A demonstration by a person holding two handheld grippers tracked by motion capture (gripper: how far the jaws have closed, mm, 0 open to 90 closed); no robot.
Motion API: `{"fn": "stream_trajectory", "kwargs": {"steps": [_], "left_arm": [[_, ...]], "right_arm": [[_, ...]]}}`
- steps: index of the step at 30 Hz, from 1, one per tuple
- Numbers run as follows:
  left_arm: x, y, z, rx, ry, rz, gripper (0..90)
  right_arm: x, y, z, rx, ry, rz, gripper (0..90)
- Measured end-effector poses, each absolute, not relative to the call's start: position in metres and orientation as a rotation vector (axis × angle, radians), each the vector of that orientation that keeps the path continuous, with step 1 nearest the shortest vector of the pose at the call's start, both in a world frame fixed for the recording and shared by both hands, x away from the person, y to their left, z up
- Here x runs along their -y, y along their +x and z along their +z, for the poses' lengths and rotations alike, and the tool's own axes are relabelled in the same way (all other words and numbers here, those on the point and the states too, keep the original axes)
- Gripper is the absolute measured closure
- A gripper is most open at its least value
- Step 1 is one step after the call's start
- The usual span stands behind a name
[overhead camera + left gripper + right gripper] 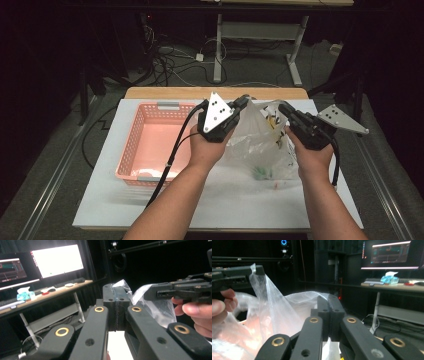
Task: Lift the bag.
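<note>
While my left tongs (243,101) and right tongs (283,107) each pinch a rim of the clear crinkled plastic bag (255,142), it hangs open above the white counter (225,197)

Basket (150,142) on table (225,200), left of bag (260,142); bag between claws.

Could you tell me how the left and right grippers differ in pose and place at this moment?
The left gripper sits beside the pink basket, its grey plate facing up; the right gripper sits at the plastic bag's far side, its plate jutting outward. Both are shut on the bag's top edge, holding it up.
</note>
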State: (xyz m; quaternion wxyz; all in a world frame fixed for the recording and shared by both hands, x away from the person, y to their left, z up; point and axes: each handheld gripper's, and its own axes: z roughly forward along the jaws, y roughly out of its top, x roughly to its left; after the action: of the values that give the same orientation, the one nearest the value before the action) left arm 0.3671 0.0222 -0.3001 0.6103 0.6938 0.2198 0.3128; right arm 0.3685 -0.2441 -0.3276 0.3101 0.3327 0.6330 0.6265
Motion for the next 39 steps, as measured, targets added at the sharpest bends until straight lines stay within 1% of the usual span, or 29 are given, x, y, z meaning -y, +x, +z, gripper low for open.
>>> {"fn": "stream_trajectory", "kwargs": {"steps": [11, 14, 16, 18, 23, 26, 29, 35, 39], "left_arm": [[0.004, 0.386, -0.249, -0.424, 1.568, 0.744, 88.4], [0.011, 0.388, -0.236, -0.402, 1.553, 0.745, 88.4], [0.015, 0.390, -0.235, -0.401, 1.557, 0.736, 88.4], [0.016, 0.393, -0.238, -0.408, 1.560, 0.728, 88.4], [0.015, 0.400, -0.254, -0.444, 1.575, 0.710, 88.3], [0.012, 0.403, -0.263, -0.466, 1.590, 0.706, 88.3], [0.007, 0.407, -0.274, -0.498, 1.603, 0.694, 88.2], [-0.002, 0.411, -0.293, -0.543, 1.647, 0.678, 88.2], [-0.007, 0.411, -0.302, -0.568, 1.674, 0.671, 87.9]], "right_arm": [[0.254, 0.384, -0.286, -1.582, 0.878, 1.652, 90.0], [0.258, 0.385, -0.281, -1.559, 0.882, 1.664, 90.0], [0.259, 0.385, -0.283, -1.572, 0.884, 1.654, 90.0], [0.258, 0.387, -0.291, -1.589, 0.901, 1.640, 90.0], [0.263, 0.395, -0.321, -1.640, 0.972, 1.588, 90.0], [0.269, 0.398, -0.329, -1.649, 1.002, 1.569, 90.0], [0.272, 0.397, -0.325, -1.634, 0.994, 1.568, 90.0], [0.276, 0.393, -0.303, -1.593, 0.948, 1.571, 90.0], [0.275, 0.394, -0.302, -1.600, 0.946, 1.557, 90.0]]}}
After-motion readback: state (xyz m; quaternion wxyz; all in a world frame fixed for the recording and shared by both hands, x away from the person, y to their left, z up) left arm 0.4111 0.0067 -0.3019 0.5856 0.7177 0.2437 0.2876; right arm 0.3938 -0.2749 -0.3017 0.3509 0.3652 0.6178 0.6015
